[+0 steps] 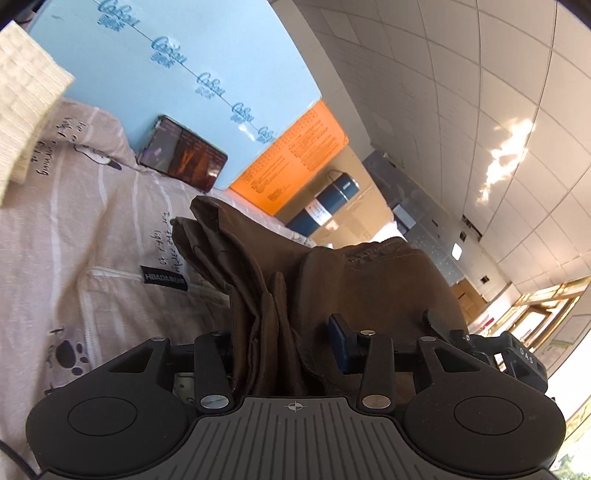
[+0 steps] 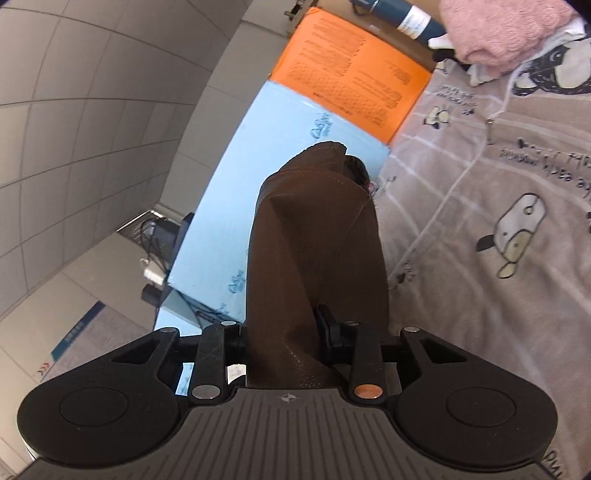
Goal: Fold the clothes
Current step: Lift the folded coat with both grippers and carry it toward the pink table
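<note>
A brown garment (image 1: pixel 354 280) is bunched and lifted above the bed. My left gripper (image 1: pixel 284 339) is shut on a thick fold of it; the cloth hides most of both fingers, and the other gripper's dark body (image 1: pixel 517 358) sits close at right. In the right wrist view my right gripper (image 2: pixel 288 332) is shut on the same brown garment (image 2: pixel 314 236), which rises in a tall fold and covers the fingers.
The bed has a beige printed cover (image 1: pixel 92 229) (image 2: pixel 498 221). A cream knit item (image 1: pixel 26 99) lies at left, a pink knit item (image 2: pixel 506 29) at top right. A phone (image 1: pixel 183 153), blue foam board (image 1: pixel 207 55), orange board (image 2: pixel 354 66) and blue bottle (image 1: pixel 325 203) stand behind.
</note>
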{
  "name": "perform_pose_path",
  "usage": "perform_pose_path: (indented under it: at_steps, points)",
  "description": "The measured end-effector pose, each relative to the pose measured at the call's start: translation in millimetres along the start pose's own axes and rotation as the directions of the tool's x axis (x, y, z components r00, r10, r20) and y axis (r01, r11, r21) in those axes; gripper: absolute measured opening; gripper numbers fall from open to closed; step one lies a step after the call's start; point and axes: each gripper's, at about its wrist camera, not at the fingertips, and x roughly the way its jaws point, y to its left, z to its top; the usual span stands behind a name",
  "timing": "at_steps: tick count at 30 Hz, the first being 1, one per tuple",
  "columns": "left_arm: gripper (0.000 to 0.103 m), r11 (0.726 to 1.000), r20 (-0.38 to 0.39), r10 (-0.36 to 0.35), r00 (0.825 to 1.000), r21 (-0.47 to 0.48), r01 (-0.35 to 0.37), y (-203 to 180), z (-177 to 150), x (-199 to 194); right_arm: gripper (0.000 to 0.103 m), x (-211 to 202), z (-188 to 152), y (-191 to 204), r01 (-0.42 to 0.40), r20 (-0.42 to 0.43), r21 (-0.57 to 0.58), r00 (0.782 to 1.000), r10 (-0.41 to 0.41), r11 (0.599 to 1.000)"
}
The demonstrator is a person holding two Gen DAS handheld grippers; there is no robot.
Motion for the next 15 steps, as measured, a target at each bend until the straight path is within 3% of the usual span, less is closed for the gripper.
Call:
perform_pose_path:
  at_steps: [4, 8, 10, 15]
  points:
    - [0.040, 1.000, 0.152, 0.017, 0.988, -0.007, -0.016, -1.4, 4.3, -49.9, 0.029, 34.2, -3.6, 36.8, -0.121, -0.101, -0.063, 0.988, 0.114, 0.991]
    - [0.040, 0.997, 0.325, 0.074, 0.943, -0.035, -0.066, 2.3, 11.7, -108.7, 0.029, 82.9, -11.4, 78.9, -0.243, -0.223, -0.124, 0.952, 0.211, 0.962]
    - [0.040, 0.993, 0.402, 0.114, 0.909, -0.029, -0.112, 2.6, 17.9, -135.9, 0.029, 108.8, -16.2, 100.3, -0.302, -0.281, -0.138, 0.925, 0.255, 0.943]
    - [0.040, 0.967, 0.578, 0.237, 0.781, -0.069, -0.243, 10.2, 47.7, -195.5, 0.029, 187.0, -35.9, 150.0, -0.423, -0.378, -0.145, 0.859, 0.345, 0.894]
